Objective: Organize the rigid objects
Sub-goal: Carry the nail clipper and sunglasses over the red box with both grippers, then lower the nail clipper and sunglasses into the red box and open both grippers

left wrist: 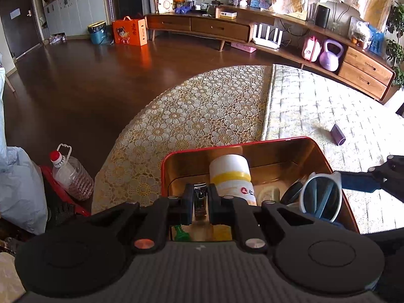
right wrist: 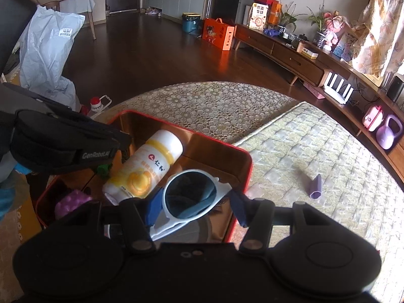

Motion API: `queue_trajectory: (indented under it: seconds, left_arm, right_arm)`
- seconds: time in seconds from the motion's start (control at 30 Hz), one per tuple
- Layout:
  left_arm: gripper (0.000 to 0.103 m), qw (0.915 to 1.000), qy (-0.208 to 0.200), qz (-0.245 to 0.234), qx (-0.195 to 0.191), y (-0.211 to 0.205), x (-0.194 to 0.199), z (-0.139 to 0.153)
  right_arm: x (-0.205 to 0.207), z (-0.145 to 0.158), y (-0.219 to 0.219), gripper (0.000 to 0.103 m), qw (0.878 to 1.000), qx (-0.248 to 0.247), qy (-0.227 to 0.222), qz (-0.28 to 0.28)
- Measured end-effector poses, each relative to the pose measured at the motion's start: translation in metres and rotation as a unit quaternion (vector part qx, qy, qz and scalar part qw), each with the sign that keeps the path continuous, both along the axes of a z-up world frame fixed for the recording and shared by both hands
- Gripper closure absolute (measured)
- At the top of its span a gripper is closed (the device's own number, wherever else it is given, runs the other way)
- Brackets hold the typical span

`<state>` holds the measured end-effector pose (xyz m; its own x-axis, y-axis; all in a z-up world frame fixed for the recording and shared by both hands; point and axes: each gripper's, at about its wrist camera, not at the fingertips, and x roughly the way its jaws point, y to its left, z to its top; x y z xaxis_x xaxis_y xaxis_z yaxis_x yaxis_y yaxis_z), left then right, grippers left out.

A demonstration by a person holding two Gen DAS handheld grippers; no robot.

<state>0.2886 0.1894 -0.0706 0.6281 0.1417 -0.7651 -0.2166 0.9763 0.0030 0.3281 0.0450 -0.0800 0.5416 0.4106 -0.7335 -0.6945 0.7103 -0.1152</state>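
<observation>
Sorting happens over a red-rimmed gold metal tin (left wrist: 252, 144) on the counter. Left gripper (left wrist: 200, 202) jaws are clenched on a steel nail clipper (left wrist: 200, 200); right gripper (right wrist: 194, 202) jaws grasp white-framed sunglasses (right wrist: 188, 197) above a white-and-yellow plastic bottle (right wrist: 146, 169) lying inside, likely for dropping in.

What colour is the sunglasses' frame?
White, with dark lenses; the sunglasses show best in the right wrist view.
</observation>
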Motion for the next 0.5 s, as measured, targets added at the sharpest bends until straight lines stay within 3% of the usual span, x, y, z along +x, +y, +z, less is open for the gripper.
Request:
queue_trajectory:
  seconds: [0.2, 0.5]
  left_arm:
    - [0.092, 1.0, 0.001, 0.002, -0.002, 0.0, 0.005, -0.003]
    - [0.092, 0.9989, 0.043, 0.002, -0.02, 0.001, 0.011, -0.021]
  right_arm:
    - [0.001, -0.007, 0.001, 0.047, 1.0, 0.0, 0.013, 0.001]
    - [-0.006, 0.0, -0.013, 0.037, 0.999, 0.029, 0.023, -0.009]
